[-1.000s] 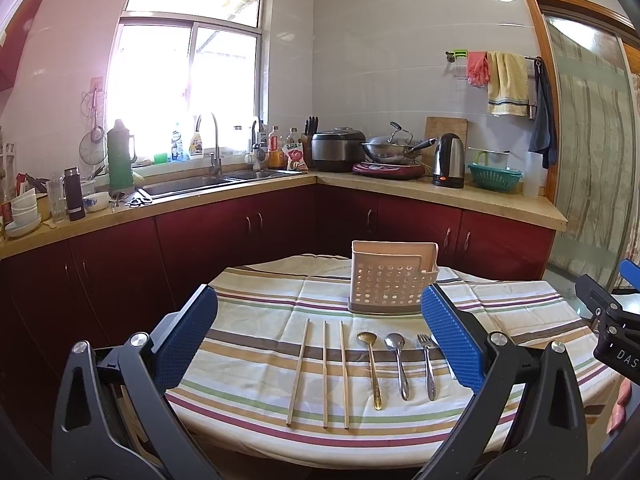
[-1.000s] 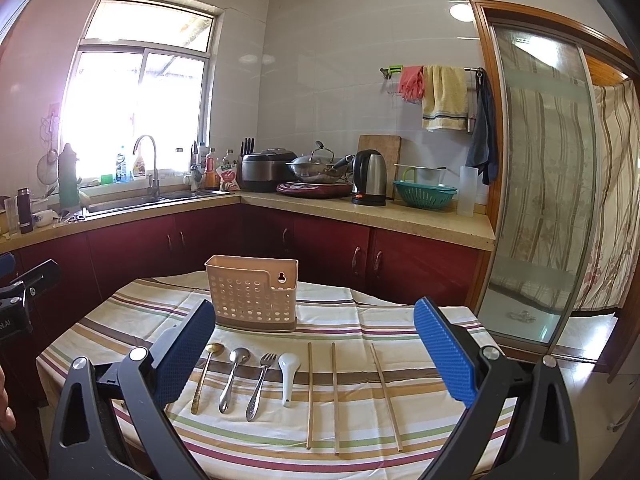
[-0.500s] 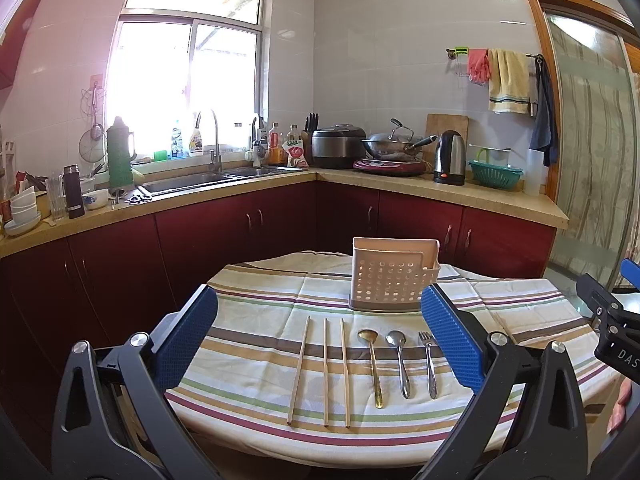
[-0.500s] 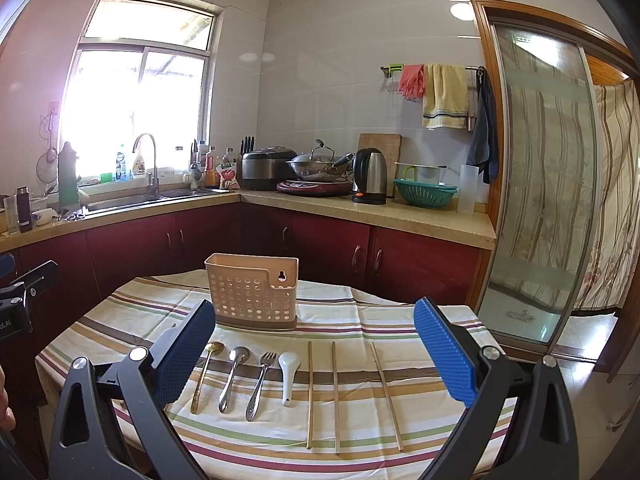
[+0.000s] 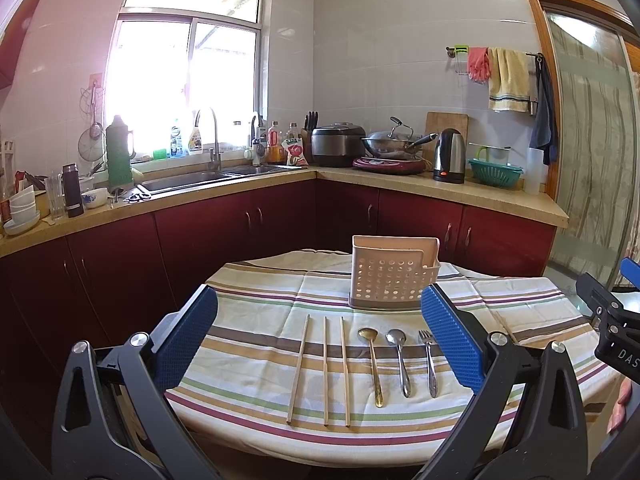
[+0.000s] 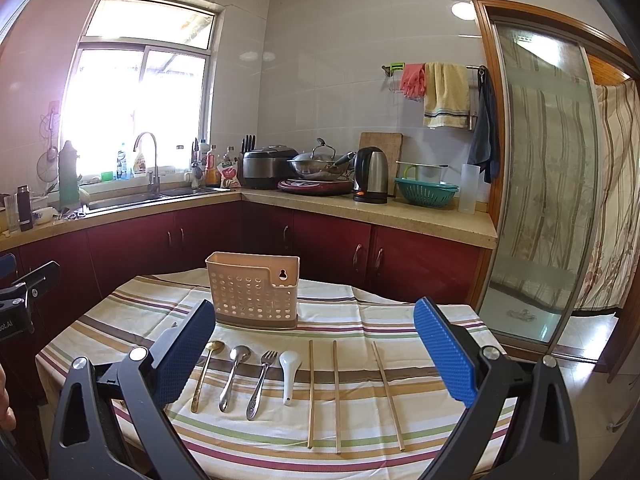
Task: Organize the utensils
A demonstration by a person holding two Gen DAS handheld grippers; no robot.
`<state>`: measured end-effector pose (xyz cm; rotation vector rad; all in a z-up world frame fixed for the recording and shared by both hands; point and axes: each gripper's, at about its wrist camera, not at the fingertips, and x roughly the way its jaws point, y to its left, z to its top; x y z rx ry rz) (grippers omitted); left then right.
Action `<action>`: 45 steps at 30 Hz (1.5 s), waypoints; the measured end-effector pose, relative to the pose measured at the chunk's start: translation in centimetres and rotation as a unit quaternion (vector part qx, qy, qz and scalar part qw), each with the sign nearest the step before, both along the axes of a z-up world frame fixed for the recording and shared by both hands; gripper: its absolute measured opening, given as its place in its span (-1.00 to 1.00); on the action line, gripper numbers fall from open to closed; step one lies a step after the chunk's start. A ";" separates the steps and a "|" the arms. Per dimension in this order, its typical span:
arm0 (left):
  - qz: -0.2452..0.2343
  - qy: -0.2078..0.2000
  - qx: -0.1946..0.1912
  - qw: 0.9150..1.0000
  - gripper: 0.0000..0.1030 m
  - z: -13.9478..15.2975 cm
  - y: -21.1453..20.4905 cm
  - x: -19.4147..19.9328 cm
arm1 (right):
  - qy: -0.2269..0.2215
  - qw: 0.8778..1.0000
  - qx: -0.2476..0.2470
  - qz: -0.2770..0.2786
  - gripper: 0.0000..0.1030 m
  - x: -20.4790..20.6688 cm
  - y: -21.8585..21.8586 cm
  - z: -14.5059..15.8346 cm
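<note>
Each tool, left [image 5: 320, 344] and right [image 6: 316, 352], gapes wide, holding nothing, above the desk [image 6: 400, 320]. In front of the perforated holder [image 6: 256, 296] lie stiff, light chopsticks [image 6: 335, 396], then slippery metal spoons [image 6: 234, 376] and fork [image 6: 262, 384]; mid-handle grips look safest.

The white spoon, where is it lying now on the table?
In the right wrist view, the white spoon lies flat on the striped tablecloth, between the fork and the nearest chopstick.

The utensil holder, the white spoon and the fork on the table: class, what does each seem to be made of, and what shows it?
Utensil holder: beige plastic, likely; matte moulded walls with punched holes.
White spoon: glossy white, ceramic or plastic; the look leaves it open.
Fork: polished metal, probably steel; bright reflections.
</note>
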<state>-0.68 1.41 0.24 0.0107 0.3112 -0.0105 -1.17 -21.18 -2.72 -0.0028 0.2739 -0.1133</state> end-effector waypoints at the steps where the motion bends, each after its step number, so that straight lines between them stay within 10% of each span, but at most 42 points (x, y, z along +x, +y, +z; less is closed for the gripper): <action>1: 0.000 0.000 0.000 1.000 0.93 0.0 0.0 0.0 | 0.000 1.000 0.000 0.000 0.89 0.0 0.0 0.0; 29: -0.002 0.005 -0.002 1.000 0.93 -1.3 -0.1 0.8 | 0.000 1.000 -0.002 0.001 0.89 0.7 0.2 -1.2; 45: -0.008 0.155 0.014 0.988 0.84 -15.8 1.8 9.2 | 0.092 0.994 0.039 -0.034 0.86 5.5 -6.5 -14.6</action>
